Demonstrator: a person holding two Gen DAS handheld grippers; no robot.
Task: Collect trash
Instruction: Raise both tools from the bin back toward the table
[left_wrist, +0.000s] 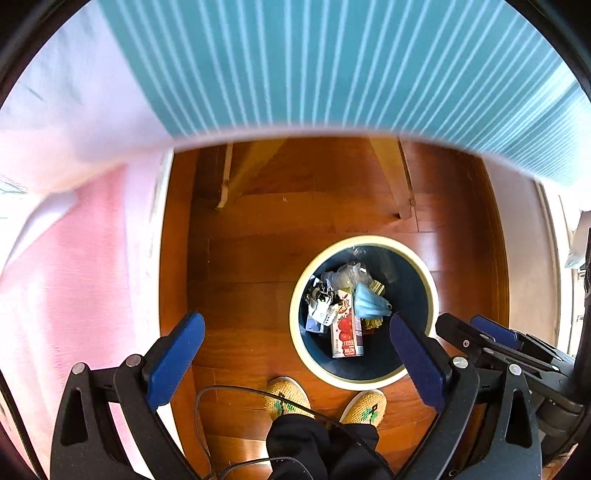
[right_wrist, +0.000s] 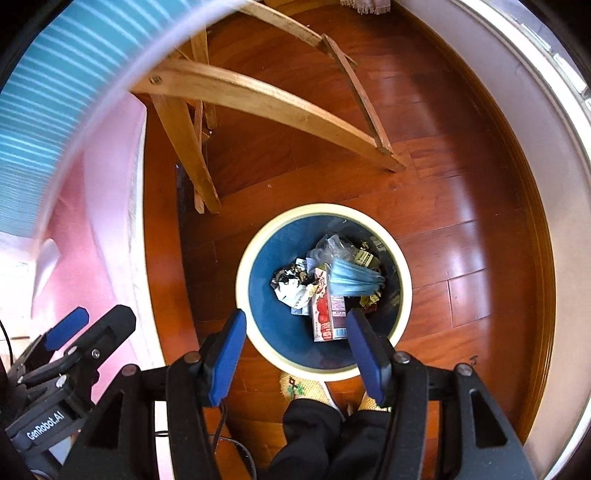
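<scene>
A round dark-blue trash bin with a cream rim (left_wrist: 295, 325) (right_wrist: 243, 280) stands on the wooden floor below both grippers. Inside lie a red strawberry milk carton (left_wrist: 345, 332) (right_wrist: 325, 314), a blue face mask (left_wrist: 369, 304) (right_wrist: 354, 278), crumpled paper (left_wrist: 319, 306) (right_wrist: 291, 288) and a clear plastic bag (left_wrist: 347, 273) (right_wrist: 332, 245). My left gripper (left_wrist: 297, 345) is open and empty above the bin's left side. My right gripper (right_wrist: 295, 339) is open and empty above the bin's near edge. The right gripper (left_wrist: 480, 330) also shows at the right of the left wrist view.
A table with a teal striped cloth (left_wrist: 314, 66) (right_wrist: 40, 92) and wooden legs (left_wrist: 399, 184) (right_wrist: 184, 147) stands beyond the bin. A pink cloth (left_wrist: 74, 258) (right_wrist: 92, 221) hangs at the left. The person's slippered feet (left_wrist: 288, 397) (right_wrist: 303, 387) stand at the bin's near side.
</scene>
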